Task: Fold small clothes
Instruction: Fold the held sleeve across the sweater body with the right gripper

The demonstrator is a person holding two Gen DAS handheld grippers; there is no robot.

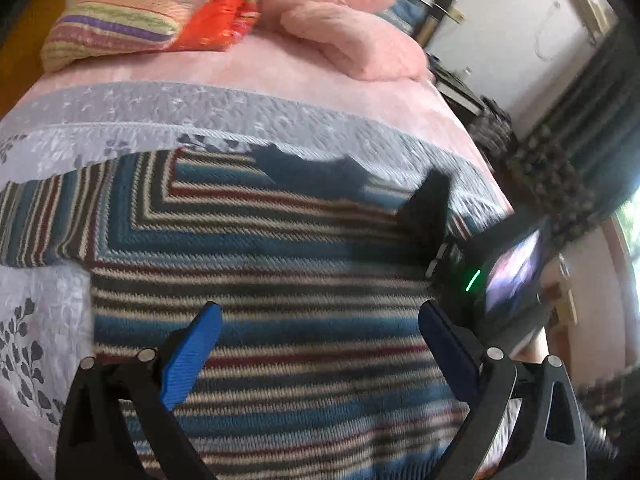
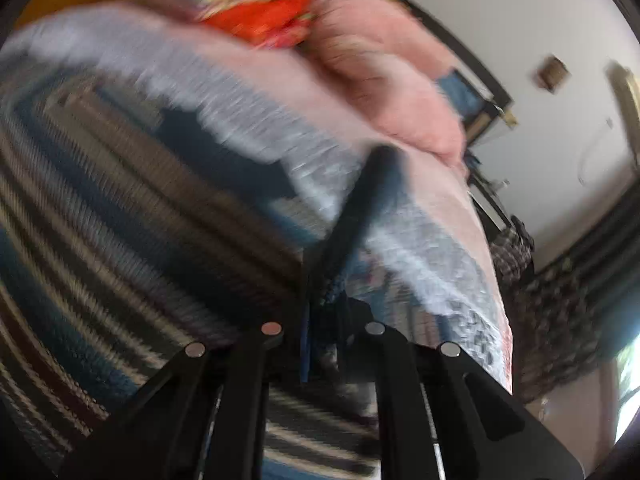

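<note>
A knitted sweater (image 1: 256,280) with blue, white, dark and red stripes lies flat on the grey quilted bedspread (image 1: 200,116). My left gripper (image 1: 320,332) hovers open over the sweater's lower body, and its blue pads (image 1: 196,352) stand wide apart with nothing between them. At the sweater's right edge is my right gripper (image 1: 432,204), its black fingers together. The right wrist view is blurred by motion. There the right gripper (image 2: 380,164) is shut, with blue knit of the sweater (image 2: 120,220) pinched low between its fingers.
A rolled pink blanket (image 1: 352,36), striped pillows (image 1: 120,24) and an orange-red cloth (image 1: 220,20) lie at the far end of the bed. The bed's right edge (image 2: 500,300) drops to the floor. Dark curtains (image 1: 580,120) and a window stand to the right.
</note>
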